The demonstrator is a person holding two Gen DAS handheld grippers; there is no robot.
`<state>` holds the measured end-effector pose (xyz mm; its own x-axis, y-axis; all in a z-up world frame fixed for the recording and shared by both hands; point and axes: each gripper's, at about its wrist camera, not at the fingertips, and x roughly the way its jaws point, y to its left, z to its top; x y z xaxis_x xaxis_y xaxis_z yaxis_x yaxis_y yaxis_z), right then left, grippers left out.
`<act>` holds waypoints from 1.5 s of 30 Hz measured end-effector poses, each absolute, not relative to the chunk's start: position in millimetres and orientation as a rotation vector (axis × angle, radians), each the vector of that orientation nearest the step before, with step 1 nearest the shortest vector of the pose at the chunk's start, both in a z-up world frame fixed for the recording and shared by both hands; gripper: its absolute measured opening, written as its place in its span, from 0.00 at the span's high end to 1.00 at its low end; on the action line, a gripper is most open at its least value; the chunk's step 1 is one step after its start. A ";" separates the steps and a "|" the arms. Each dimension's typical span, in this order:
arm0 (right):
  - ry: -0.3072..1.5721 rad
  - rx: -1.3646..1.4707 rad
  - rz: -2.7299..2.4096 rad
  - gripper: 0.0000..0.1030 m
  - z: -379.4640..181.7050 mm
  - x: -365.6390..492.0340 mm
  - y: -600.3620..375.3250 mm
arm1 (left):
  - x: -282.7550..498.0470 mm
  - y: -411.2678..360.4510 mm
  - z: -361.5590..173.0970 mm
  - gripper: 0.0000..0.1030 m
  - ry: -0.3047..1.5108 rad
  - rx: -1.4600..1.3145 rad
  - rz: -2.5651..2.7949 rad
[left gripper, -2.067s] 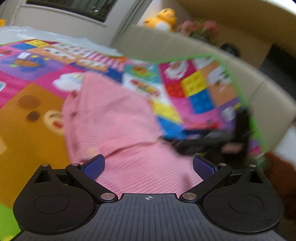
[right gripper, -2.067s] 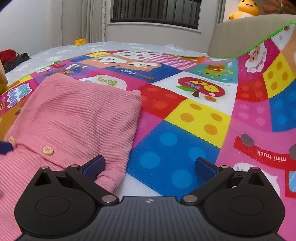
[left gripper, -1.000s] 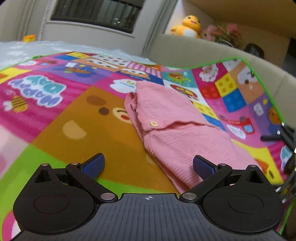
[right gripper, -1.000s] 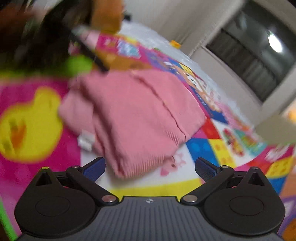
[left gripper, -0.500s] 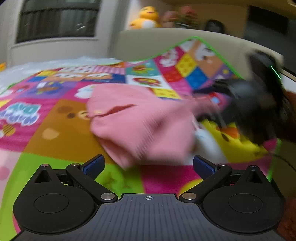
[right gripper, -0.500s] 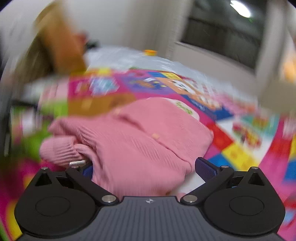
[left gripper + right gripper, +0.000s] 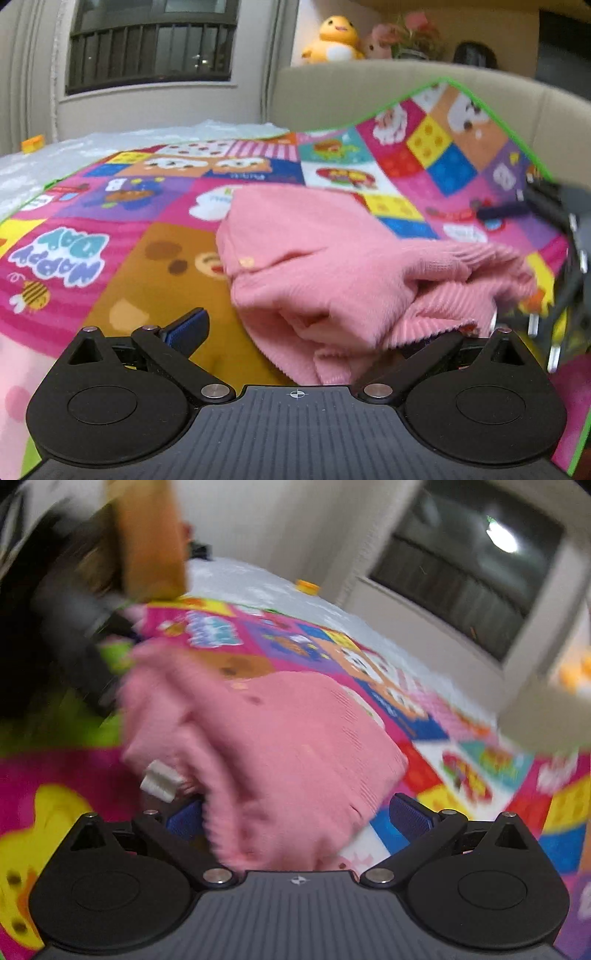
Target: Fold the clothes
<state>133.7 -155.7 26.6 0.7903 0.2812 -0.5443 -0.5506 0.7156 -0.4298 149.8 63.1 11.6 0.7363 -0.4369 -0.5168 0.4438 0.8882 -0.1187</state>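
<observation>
The left wrist camera sits low over the play mat [image 7: 92, 240], looking along the left gripper [image 7: 325, 328] across the mat toward a barred window [image 7: 151, 44] and a sofa back [image 7: 332, 88] topped with a yellow duck toy [image 7: 334, 38]. The pink sweater [image 7: 332, 266] lies close before the lens. The right wrist camera, tilted and motion-blurred, views the same sweater [image 7: 288, 738] from the opposite side, very near, over the right gripper [image 7: 299, 819], facing the same window [image 7: 472, 565]. Both views share the sweater, the mat [image 7: 295, 642] and the window. The right gripper [image 7: 554, 236] shows at the right edge of the left view.
</observation>
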 end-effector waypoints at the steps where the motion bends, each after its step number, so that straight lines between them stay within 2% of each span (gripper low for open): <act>1: 0.441 -0.651 0.496 0.00 24.2 126.8 -148.7 | 151.5 63.4 13.6 0.00 0.562 0.008 -0.486; 6: 0.279 -0.821 0.518 0.00 7.8 107.9 -109.9 | 156.2 61.2 18.3 0.00 0.548 -0.013 -0.504; 8: 0.234 -0.880 0.504 0.04 -0.6 111.7 -95.6 | 153.5 61.6 19.1 0.00 0.537 -0.024 -0.521; 9: 0.230 -0.894 0.498 0.18 -3.3 116.0 -91.5 | 150.7 62.4 19.6 0.00 0.533 -0.026 -0.531; 10: 0.253 -0.890 0.490 0.40 -2.7 124.6 -89.6 | 147.9 64.1 20.4 0.00 0.529 -0.022 -0.539; 12: 0.320 -0.824 0.478 0.60 5.6 143.4 -92.3 | 138.3 69.8 22.0 0.00 0.511 0.009 -0.553; 18: 0.544 -0.376 0.520 0.74 57.9 188.9 -143.0 | 126.7 72.7 22.3 0.00 0.473 0.126 -0.600; 22: 0.630 -0.407 0.583 0.78 60.4 172.2 -146.8 | 135.2 53.9 19.4 0.00 0.440 0.205 -0.669; 30: 0.679 -0.550 0.650 0.78 80.0 152.4 -151.4 | 154.5 13.6 -1.4 0.00 0.423 0.295 -0.872; 35: 0.698 -0.606 0.687 0.78 90.7 202.3 -144.5 | 181.4 32.9 -10.6 0.00 0.477 0.072 -0.910; 38: 0.727 -0.604 0.722 0.73 87.4 249.0 -137.8 | 197.1 54.4 -15.1 0.00 0.503 -0.101 -0.904; 41: 0.755 -0.595 0.689 0.51 70.0 295.2 -136.7 | 205.1 69.2 -20.4 0.00 0.512 -0.214 -0.882; 43: 0.760 -0.586 0.640 0.29 57.5 319.6 -138.4 | 206.7 72.2 -23.2 0.00 0.516 -0.240 -0.877; 45: 0.752 -0.563 0.595 0.19 50.4 335.6 -142.0 | 209.0 75.1 -26.0 0.00 0.524 -0.267 -0.872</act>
<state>335.6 -142.0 50.4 0.5854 0.2888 -0.7576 -0.6706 0.6977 -0.2522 209.0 75.1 -26.0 0.5287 -0.7835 -0.3266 0.6559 0.6213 -0.4288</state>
